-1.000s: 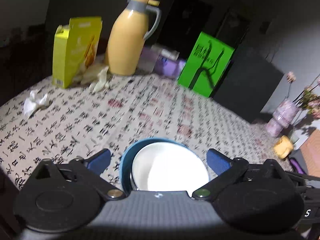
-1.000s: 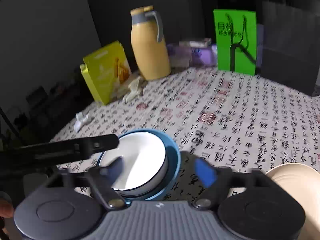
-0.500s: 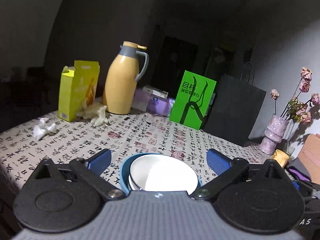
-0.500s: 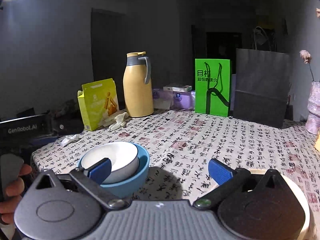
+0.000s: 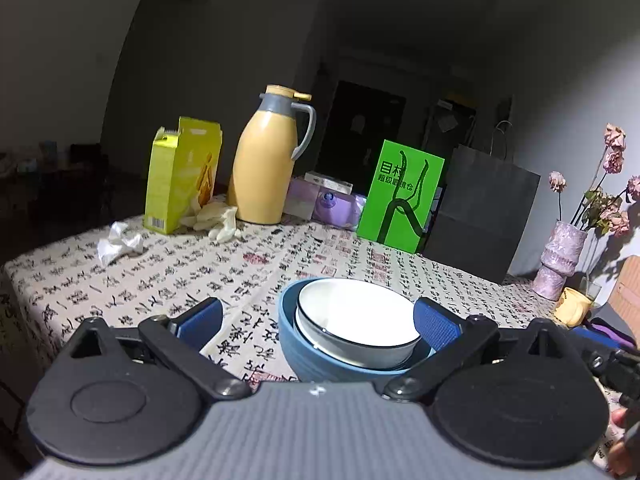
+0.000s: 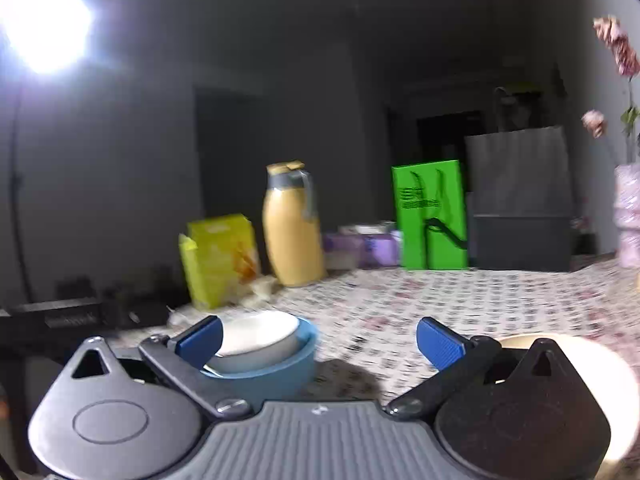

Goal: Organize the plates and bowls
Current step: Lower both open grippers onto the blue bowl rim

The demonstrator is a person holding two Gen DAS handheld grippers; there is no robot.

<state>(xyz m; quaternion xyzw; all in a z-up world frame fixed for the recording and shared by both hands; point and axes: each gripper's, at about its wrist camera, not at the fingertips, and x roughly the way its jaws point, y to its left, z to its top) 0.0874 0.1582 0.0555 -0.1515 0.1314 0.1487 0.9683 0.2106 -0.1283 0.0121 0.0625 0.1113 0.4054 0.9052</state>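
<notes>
The white bowl sits nested in the blue bowl near the desk's front edge, with bare patterned cloth stretching behind toward the yellow jug. The left gripper stands wide, straddling both bowls without touching. The right gripper is spread wide on nothing; a cream plate lies just right.

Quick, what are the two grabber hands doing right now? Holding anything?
Left gripper: open, holding nothing; the nested bowls sit between its fingers, untouched.
Right gripper: wide open, holding nothing.
</notes>
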